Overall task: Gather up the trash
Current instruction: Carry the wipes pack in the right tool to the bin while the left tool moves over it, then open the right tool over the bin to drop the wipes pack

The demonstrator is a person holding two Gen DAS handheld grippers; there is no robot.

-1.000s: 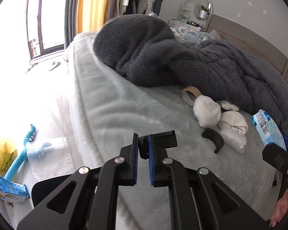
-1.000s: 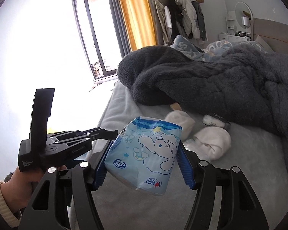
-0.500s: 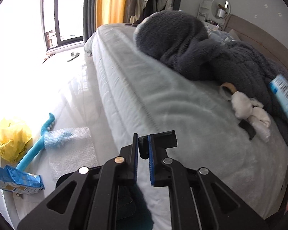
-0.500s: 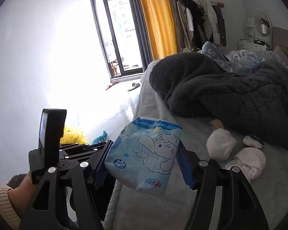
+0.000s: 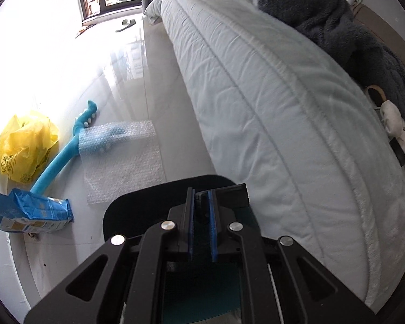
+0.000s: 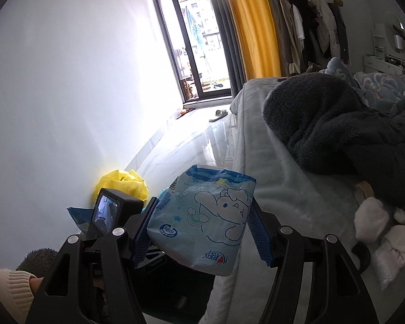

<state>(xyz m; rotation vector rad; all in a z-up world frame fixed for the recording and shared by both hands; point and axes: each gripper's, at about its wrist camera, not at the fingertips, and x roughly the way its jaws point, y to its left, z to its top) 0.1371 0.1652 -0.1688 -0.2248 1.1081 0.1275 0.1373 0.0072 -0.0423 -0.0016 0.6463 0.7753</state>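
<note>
both hands swung off bed [image 5: 270, 86] toward floor. r gripper [image 6: 201, 232] still pinching wipes pack [image 6: 202, 216]; l gripper [image 5: 201, 213] jaws pressed together on black bag [image 5: 137, 205] rim, prob drop-off next.

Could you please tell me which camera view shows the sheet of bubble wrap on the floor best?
The left wrist view: the bubble wrap lies flat in full sight beside the bed. The right wrist view shows none of it.

Blue tissue pack [image 6: 202, 216] with a cartoon elephant print — soft, crumpled, tilted, clamped at both sides off the bed edge. On the floor by the wall: yellow plastic bag [image 5: 24, 145], blue snack bag [image 5: 27, 212] lying flat, bubble wrap sheet [image 5: 121, 159] spread out.
</note>
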